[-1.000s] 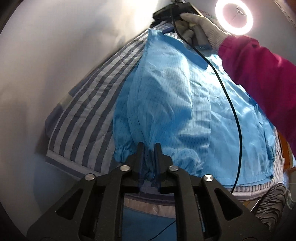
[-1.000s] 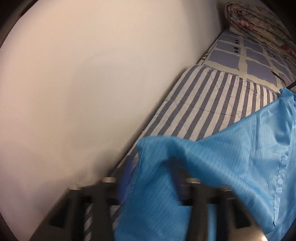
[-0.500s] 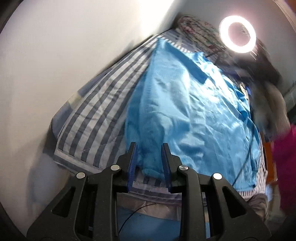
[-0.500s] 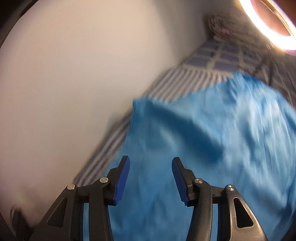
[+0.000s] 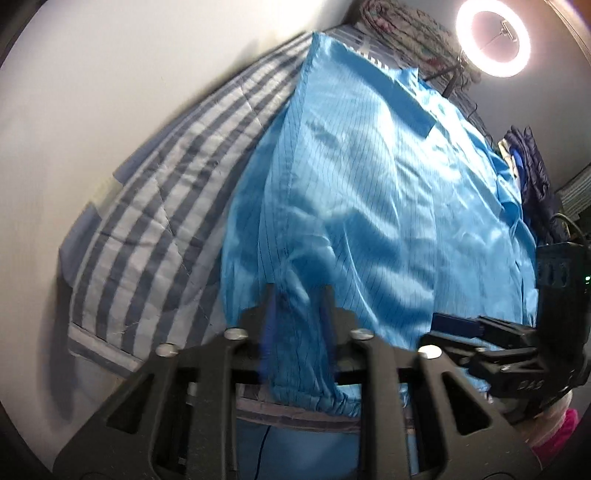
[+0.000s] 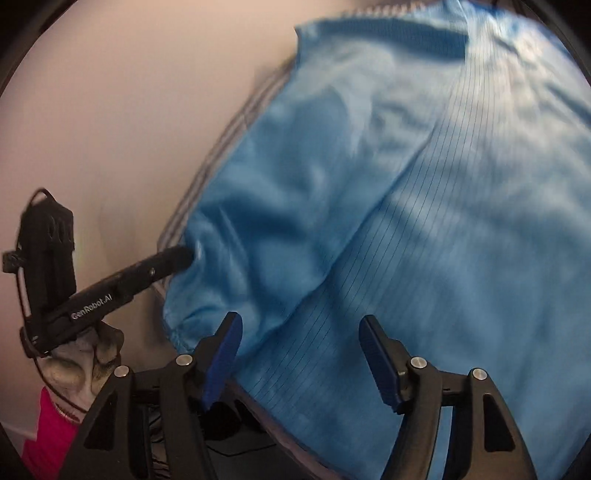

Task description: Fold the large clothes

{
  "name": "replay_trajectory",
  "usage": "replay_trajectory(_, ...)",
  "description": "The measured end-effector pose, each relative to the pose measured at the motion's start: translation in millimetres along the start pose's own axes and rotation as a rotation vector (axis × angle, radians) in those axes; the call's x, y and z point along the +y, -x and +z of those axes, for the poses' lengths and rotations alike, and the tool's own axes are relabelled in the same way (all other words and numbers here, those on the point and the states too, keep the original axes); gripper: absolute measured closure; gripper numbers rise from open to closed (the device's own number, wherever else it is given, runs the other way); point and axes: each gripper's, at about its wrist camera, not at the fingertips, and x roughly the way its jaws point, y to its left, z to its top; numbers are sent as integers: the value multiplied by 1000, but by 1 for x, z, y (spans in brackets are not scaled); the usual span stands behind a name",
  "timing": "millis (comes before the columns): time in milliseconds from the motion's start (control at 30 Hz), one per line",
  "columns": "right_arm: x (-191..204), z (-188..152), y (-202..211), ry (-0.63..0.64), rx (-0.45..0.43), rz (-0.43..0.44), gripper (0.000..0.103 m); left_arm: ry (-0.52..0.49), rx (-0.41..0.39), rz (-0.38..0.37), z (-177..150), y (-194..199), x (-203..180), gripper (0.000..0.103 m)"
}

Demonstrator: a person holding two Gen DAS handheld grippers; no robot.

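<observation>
Spread wide, my right gripper (image 6: 300, 356) is hovering over the blue striped garment (image 5: 369, 206); my left gripper (image 5: 297, 317) is straddling its sleeve (image 5: 299, 369), seemingly unclamped, on the striped quilt (image 5: 155, 225).

Striped quilt (image 5: 155, 221), grey-blue and white bands, covers the bed; its left edge runs along a plain white wall (image 5: 92, 92). Near corner of quilt hangs over the bed edge. Folded floral blanket (image 5: 406, 26) at far end of bed, against the wall. Ring light (image 5: 493, 37) lit, upper right, beside the blanket. Dark padded jacket (image 5: 532, 177) piled at right, past the bed's far side. Thin black cable (image 5: 264, 450) hangs below the bed's near edge. Right wrist view: wall (image 6: 129, 110) pinkish, motion-blurred.
</observation>
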Motion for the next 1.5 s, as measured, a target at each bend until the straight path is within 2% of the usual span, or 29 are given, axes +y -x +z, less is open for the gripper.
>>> replay_trajectory(33,1,-1,-2,5,-13,-5,36,-1,0,7,-2,-1,0,96)
replay_trajectory(67,3,0,-2,15,-22,-10,49,-3,-4,8,-3,1,1,99)
replay_trajectory(100,5,1,-4,27,-10,-3,65,-5,-8,11,-4,3,2,99)
replay_trajectory(133,6,2,-6,19,12,17,92,-5,-14,15,-6,6,3,100)
replay_trajectory(167,6,2,-6,7,19,30,97,-3,-19,14,-7,9,4,101)
replay_trajectory(267,9,2,5,16,2,68,102,-3,-35,19,-12,21,7,101)
replay_trajectory(433,19,-7,15,45,3,133,103,-44,-43,75,-23,33,9,101)
replay_trajectory(600,28,-4,-7,85,56,88,103,-37,-39,106,-32,36,17,101)
replay_trajectory(800,37,0,-2,104,34,97,103,-35,-72,134,-32,48,21,102)
replay_trajectory(967,46,-9,-9,199,87,-15,103,-54,-114,135,-29,62,12,101)
replay_trajectory(1067,40,-15,-6,202,95,-1,96,-32,-106,114,-20,58,12,100)
replay_trajectory(1100,42,-14,-5,203,91,-3,92,-23,-94,99,-16,54,12,98)
replay_trajectory(1133,43,-14,1,212,76,-3,79,-17,-85,89,-13,50,13,86)
replay_trajectory(1167,43,-18,10,220,56,-9,67,-15,-79,88,-11,45,13,69)
replay_trajectory(1233,45,-15,23,235,10,-28,66,-3,-67,90,-6,36,15,51)
replay_trajectory(1300,46,-13,39,237,-45,-34,66,9,-60,91,-2,29,16,51)
replay_trajectory(1367,39,-10,45,231,-85,-40,66,11,-63,133,4,21,18,51)
replay_trajectory(1500,39,12,35,205,-119,-41,66,33,-39,126,12,6,25,51)
